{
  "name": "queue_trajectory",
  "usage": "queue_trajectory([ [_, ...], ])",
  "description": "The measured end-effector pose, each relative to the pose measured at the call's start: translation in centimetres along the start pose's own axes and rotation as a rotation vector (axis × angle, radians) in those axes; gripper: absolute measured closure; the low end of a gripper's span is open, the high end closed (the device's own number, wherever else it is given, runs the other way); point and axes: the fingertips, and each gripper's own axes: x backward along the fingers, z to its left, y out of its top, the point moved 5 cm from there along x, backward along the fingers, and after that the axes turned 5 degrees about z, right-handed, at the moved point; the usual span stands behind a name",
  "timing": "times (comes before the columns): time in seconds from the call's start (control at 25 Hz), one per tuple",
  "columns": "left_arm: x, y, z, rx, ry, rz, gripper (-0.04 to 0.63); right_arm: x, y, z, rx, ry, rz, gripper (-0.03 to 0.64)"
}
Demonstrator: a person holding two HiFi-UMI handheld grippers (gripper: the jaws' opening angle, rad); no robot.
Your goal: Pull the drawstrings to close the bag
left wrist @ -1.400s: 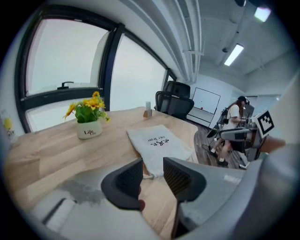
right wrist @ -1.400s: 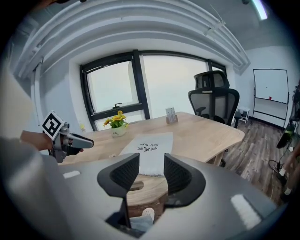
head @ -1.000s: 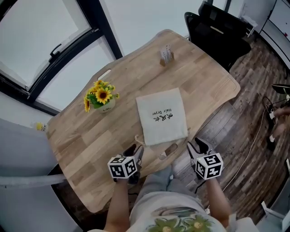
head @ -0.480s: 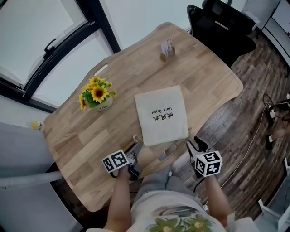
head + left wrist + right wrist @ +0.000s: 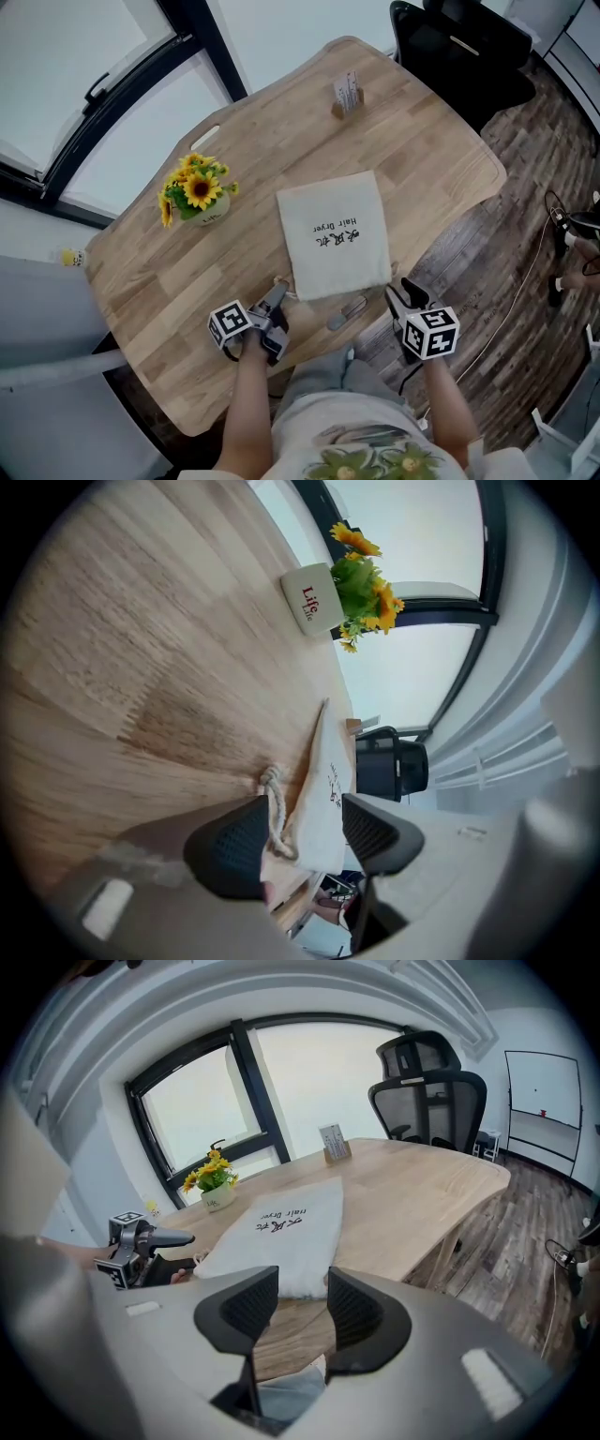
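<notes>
A cream drawstring bag (image 5: 333, 234) with black print lies flat on the wooden table (image 5: 422, 159), its mouth toward me. Its left drawstring knot (image 5: 271, 778) lies on the wood, and the cord (image 5: 277, 825) runs down between the jaws of my left gripper (image 5: 300, 832). Those jaws are opening, and the pads stand apart from the cord. In the head view my left gripper (image 5: 275, 302) is at the bag's near left corner. My right gripper (image 5: 402, 292) hovers off the near right corner, open, with nothing between its jaws (image 5: 302, 1299). The bag's edge (image 5: 281, 1241) shows just beyond them.
A sunflower pot (image 5: 199, 192) stands left of the bag and a card holder (image 5: 347, 94) at the far end. A small grey object (image 5: 349, 309) lies near the table's front edge. A black office chair (image 5: 464, 37) stands beyond the table. My lap is just below the table's front edge.
My left gripper's jaws have spread wide off the cord, and the gripper has shifted left and turned. The right gripper has stayed put.
</notes>
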Motion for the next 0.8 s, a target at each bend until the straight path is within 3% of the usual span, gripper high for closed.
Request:
queue_trajectory([
  [0.28,-1.0,0.1,0.5,0.054,0.013,0.013,0.358,-0.5,-0.3,0.0,-0.009,0.002,0.011,0.459],
  [0.48,-1.1,0.1,0.8,0.064,0.052,-0.006,0.532,-0.6,-0.4,-0.1,-0.012,0.002,0.017,0.46],
  [0.6,-1.3,0.0,0.7,0.06,0.046,0.0,0.579,-0.7,-0.5,-0.2,-0.014,0.003,0.019,0.46],
  [0.8,-1.4,-0.3,0.4,0.005,0.023,0.022,0.588,-0.6,-0.6,-0.4,-0.022,0.005,0.019,0.46],
])
